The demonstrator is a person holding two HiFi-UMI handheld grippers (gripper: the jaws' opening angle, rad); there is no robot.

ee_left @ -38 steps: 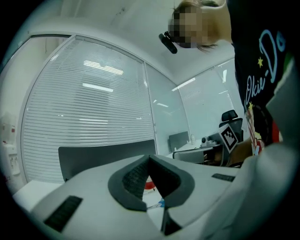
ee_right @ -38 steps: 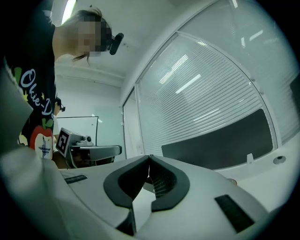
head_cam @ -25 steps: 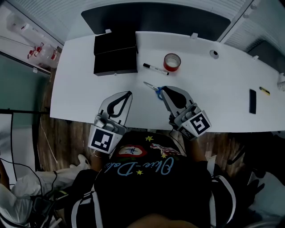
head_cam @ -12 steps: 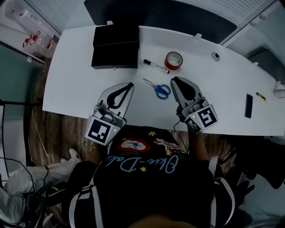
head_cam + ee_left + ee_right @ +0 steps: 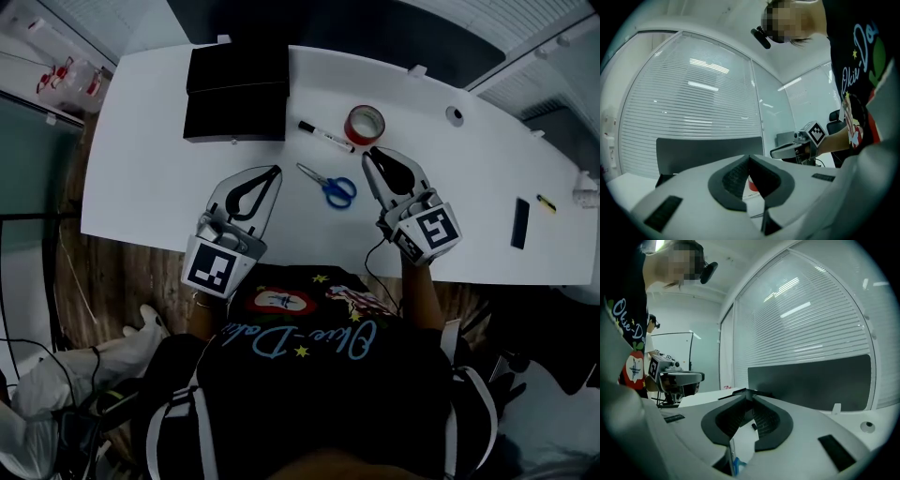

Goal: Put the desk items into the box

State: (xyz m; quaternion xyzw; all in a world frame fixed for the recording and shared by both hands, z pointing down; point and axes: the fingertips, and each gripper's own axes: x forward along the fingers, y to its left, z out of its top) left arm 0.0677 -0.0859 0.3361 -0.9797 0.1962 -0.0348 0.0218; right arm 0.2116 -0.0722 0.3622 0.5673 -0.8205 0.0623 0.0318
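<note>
Blue-handled scissors [image 5: 330,186] lie on the white desk [image 5: 141,187] between my two grippers. A red tape roll [image 5: 365,125] and a black marker [image 5: 325,137] lie just beyond them. The black box [image 5: 234,94] stands at the desk's far left. My right gripper [image 5: 372,152] points at the near side of the tape roll; its jaws are opening with nothing between them. My left gripper [image 5: 273,172] is shut and empty, left of the scissors. In the right gripper view, a blue scissor handle [image 5: 736,465] shows low between the jaws.
A flat black item [image 5: 520,223] and a small yellow one [image 5: 546,202] lie far right on the desk. A round cable grommet [image 5: 455,115] sits at the back right. A dark panel [image 5: 811,380] runs behind the desk's far edge.
My right gripper moved right and forward, from the scissors' handles to just short of the tape roll. The scissors stay on the desk. The left gripper barely moved.
</note>
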